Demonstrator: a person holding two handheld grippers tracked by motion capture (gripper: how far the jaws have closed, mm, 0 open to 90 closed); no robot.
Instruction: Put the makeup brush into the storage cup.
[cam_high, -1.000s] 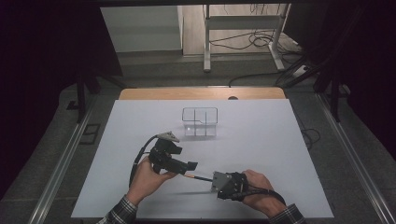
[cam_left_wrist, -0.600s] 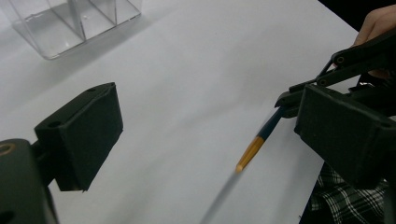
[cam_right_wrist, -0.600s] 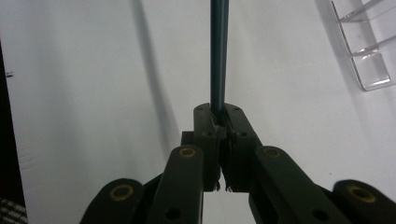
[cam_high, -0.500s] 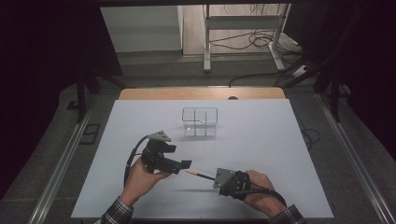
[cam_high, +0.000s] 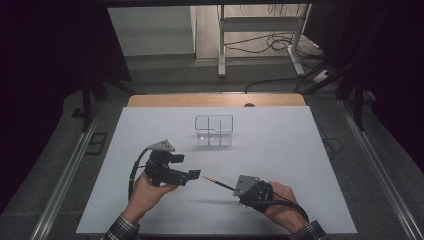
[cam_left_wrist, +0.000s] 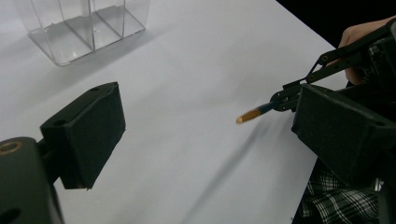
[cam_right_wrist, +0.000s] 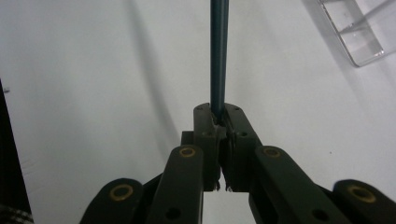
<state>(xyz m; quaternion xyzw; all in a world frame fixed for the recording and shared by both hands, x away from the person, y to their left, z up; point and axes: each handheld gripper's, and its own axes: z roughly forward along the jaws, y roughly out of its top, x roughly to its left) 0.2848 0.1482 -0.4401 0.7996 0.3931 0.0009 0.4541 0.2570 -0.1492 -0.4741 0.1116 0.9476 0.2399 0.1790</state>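
**Teal pencil mid-air, handover or drop-off pending**

White table, reading left to right.

Left gripper: at 7 o'clock of the table, held level, nose pointing toward 3 o'clock. Jaws spread wide, nothing between them. In the left gripper view both black pads stand well apart with bare table in the gap; the pencil's tan end shows beyond them, not touching either.

Pencil: between the two grippers, near 6 o'clock of the table, lifted off the surface with its shadow underneath. Tan end aims at the left gripper's open jaws, just short of them.

Right gripper: at 5 o'clock, jaws pressed together and pinching the pencil by its far end. Right gripper view confirms it: the teal shaft runs straight out from the clamped tips.

Clear plastic box: at 12 o'clock from the grippers, around table centre, divided into compartments, looks empty. Well apart from both grippers.

My read: pencil is picked up, placement not yet done. Looks like a pass to the left gripper, otherwise straight into the box. Next move calls for lining the shaft up between the left pads, closing them, then releasing on the right side.
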